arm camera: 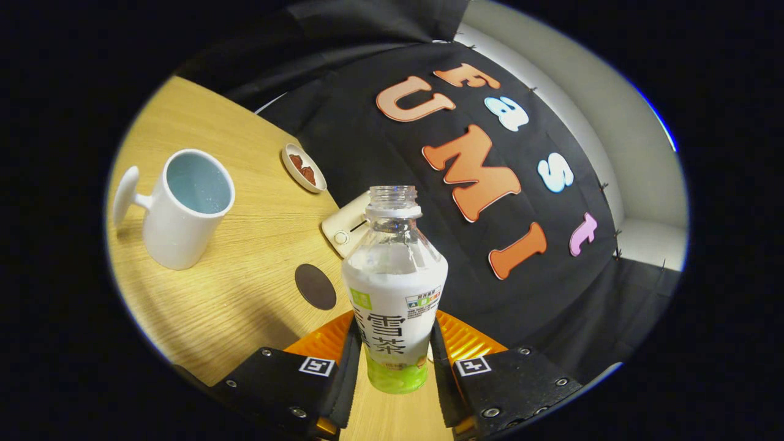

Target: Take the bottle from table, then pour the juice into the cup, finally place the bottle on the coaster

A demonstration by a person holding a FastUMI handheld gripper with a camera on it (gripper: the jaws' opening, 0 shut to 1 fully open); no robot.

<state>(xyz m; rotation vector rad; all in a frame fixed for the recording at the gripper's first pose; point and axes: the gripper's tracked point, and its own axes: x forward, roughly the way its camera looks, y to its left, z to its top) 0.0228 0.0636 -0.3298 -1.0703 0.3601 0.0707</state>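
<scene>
Between our two fingers sits the bottle (395,294), its lower body pressed on both sides by the gripper (395,361), so we read the grip as clamped on the bottle. It has no cap, and the neck points to about twelve o'clock from the fingers. The whole scene is tilted, so we judge the bottle lifted and being carried, though we cannot tell how far it is off the wood.

Going by size: the round wooden table (202,306) spreads from the fingers toward ten o'clock. On it the white cup (184,208) stands well apart from the bottle at about ten o'clock, open mouth toward us, handle on its far side. A pale flat device (346,228) lies at the table edge just behind the bottle's shoulder at eleven o'clock. The small dish (304,168) with something reddish-brown in it rests beyond the cup, near the table's rim. Smallest, the dark round coaster (315,286) lies flat just beside the bottle at nine o'clock, between it and the cup.

For the pour, we think we should keep the squeeze steady, since an uncapped thin-walled bottle could slop if crushed. We would bring the neck over the cup's mouth before tipping, then tilt slowly toward ten o'clock, staying clear of the handle.
</scene>
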